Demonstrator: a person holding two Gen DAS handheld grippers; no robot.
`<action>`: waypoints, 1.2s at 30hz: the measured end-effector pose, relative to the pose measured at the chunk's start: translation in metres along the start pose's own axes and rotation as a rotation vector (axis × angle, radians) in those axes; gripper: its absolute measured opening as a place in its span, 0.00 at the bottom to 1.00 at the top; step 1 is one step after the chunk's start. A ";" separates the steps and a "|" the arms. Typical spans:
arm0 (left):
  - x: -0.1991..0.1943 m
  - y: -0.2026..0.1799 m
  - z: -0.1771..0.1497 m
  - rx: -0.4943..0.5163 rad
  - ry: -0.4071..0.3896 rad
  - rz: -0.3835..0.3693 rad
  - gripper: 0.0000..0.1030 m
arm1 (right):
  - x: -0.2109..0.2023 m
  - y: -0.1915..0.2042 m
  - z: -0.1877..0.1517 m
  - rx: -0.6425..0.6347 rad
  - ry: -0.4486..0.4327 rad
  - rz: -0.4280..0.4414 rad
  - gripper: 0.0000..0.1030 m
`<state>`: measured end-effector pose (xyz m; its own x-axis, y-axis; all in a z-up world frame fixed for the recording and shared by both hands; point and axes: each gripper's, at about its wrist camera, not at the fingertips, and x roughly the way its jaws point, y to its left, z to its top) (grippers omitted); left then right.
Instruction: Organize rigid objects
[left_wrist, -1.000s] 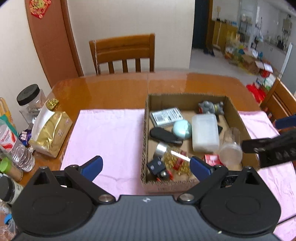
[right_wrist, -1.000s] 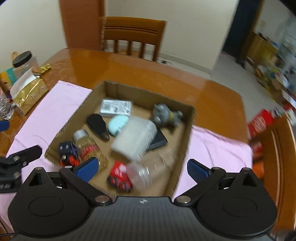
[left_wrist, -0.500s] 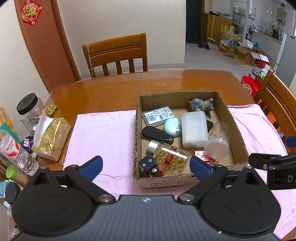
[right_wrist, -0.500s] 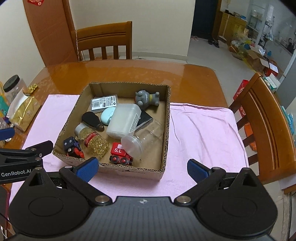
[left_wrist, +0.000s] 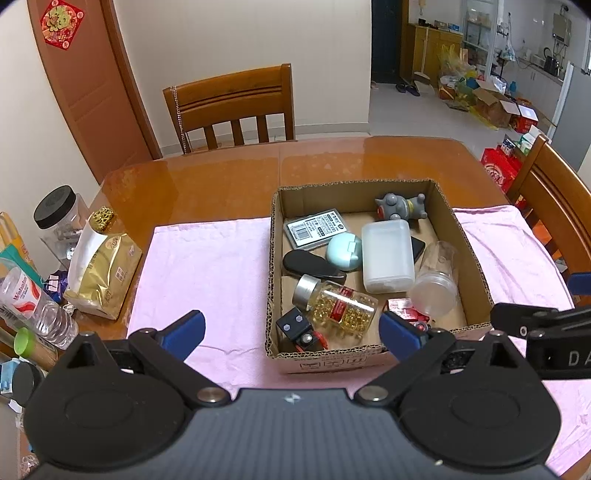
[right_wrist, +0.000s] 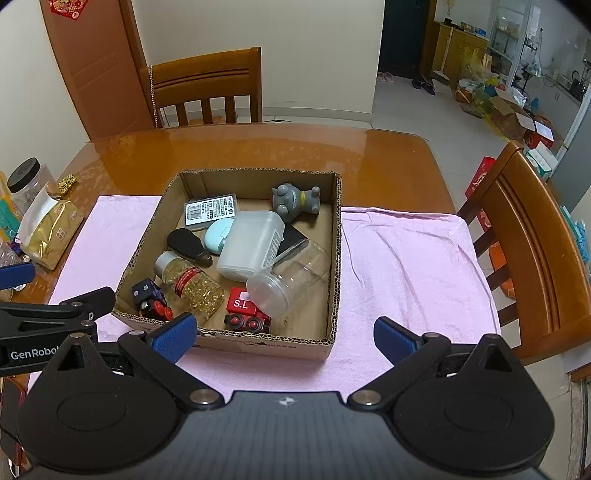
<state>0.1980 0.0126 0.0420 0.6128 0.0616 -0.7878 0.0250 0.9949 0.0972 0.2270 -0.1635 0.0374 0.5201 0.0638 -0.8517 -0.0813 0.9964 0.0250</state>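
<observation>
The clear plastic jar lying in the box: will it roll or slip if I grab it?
The clear plastic jar lies on its side, leaning on the white container, so it would probably roll if nudged. It looks empty, so likely light. Its smooth round wall may slip between the fingers; gripping across the body seems safest.

"S.L" in white on the red toy train (right_wrist: 246, 309) in the cardboard box (right_wrist: 334, 229), "GenRobot" partly cut off on the left gripper (right_wrist: 40, 328) body, "DA" on the right gripper (left_wrist: 546, 332) body, barcode card (right_wrist: 210, 212) print too small to read
</observation>
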 end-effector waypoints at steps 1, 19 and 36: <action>-0.001 0.000 0.000 -0.001 -0.001 0.000 0.97 | 0.000 0.001 0.000 -0.001 -0.001 -0.001 1.00; -0.007 0.002 -0.001 -0.008 -0.013 0.002 0.97 | -0.005 0.002 -0.002 -0.007 -0.012 -0.007 1.00; -0.010 0.003 -0.002 -0.010 -0.015 0.004 0.97 | -0.008 0.002 -0.004 0.001 -0.026 -0.006 1.00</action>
<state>0.1909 0.0151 0.0492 0.6247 0.0648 -0.7782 0.0147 0.9954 0.0948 0.2196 -0.1626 0.0422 0.5422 0.0594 -0.8381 -0.0775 0.9968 0.0205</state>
